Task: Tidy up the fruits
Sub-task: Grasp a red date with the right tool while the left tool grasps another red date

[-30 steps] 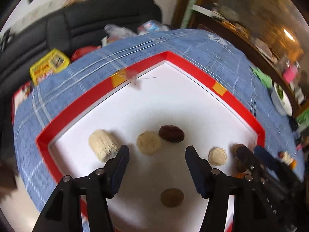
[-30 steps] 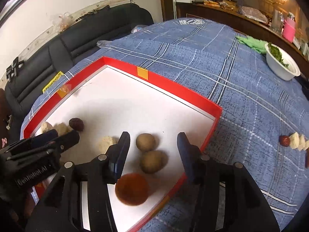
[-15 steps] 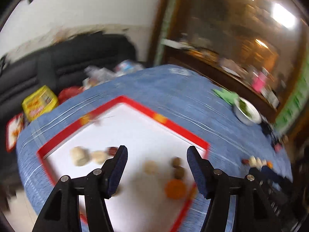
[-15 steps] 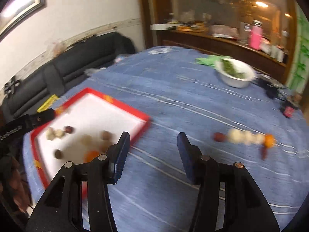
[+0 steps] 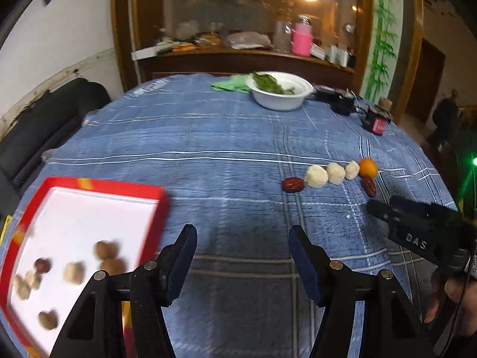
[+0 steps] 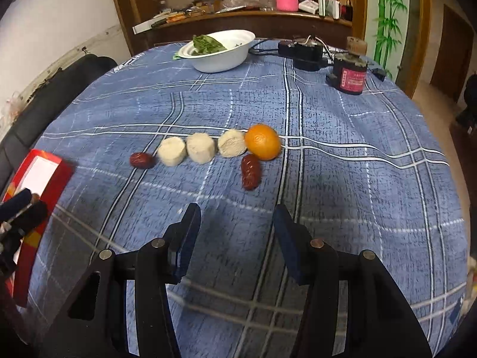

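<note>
On the blue checked tablecloth lies a row of fruit: a red date (image 6: 142,160), three pale peeled pieces (image 6: 200,148) and an orange (image 6: 262,146), with a second red date (image 6: 250,171) just in front of the orange. The same row shows in the left wrist view, orange (image 5: 368,167) at its right end. A red-rimmed white tray (image 5: 89,185) at the left holds several brown and pale fruits (image 5: 108,256). My left gripper (image 5: 242,256) hangs open over bare cloth beside the tray. My right gripper (image 6: 235,238) is open and empty, short of the fruit row.
A white bowl (image 6: 222,52) with green leaves stands at the far side, beside a green cloth (image 5: 231,85). A dark red jar (image 6: 349,73) and black cables lie at the far right. A black sofa (image 5: 38,125) borders the table on the left. A wooden sideboard stands behind.
Both grippers have swung right, away from over the tray and out over the tablecloth. The fruit row on the cloth has come into view. Both stay empty.
</note>
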A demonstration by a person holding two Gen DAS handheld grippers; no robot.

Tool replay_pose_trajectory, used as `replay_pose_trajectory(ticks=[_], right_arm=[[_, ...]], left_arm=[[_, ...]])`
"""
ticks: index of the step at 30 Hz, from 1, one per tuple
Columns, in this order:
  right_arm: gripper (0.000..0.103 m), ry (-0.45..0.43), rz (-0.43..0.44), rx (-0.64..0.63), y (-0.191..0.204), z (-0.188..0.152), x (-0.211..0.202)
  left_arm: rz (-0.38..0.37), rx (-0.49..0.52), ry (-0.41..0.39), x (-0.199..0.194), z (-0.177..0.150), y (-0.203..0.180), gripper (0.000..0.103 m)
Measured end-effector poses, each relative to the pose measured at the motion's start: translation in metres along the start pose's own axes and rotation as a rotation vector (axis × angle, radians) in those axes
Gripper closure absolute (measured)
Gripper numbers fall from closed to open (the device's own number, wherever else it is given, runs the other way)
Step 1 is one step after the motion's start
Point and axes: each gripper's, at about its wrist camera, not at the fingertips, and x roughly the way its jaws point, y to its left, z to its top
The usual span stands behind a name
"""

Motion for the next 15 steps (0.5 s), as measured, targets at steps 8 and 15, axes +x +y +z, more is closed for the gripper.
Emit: replay_pose_trajectory(ticks=[8,15], right_arm=[[0.072,0.005,-0.046,0.037,-0.01,0.026,0.029],[0.088,0.003,-0.02,0.042,-0.017,0.025,0.029]], left_arm=[[-0.032,0.035,0.02,0.042,0.02,-0.024,0.041],[-0.022,0.088,0.052,0.079,0.035,-0.047,0.041]])
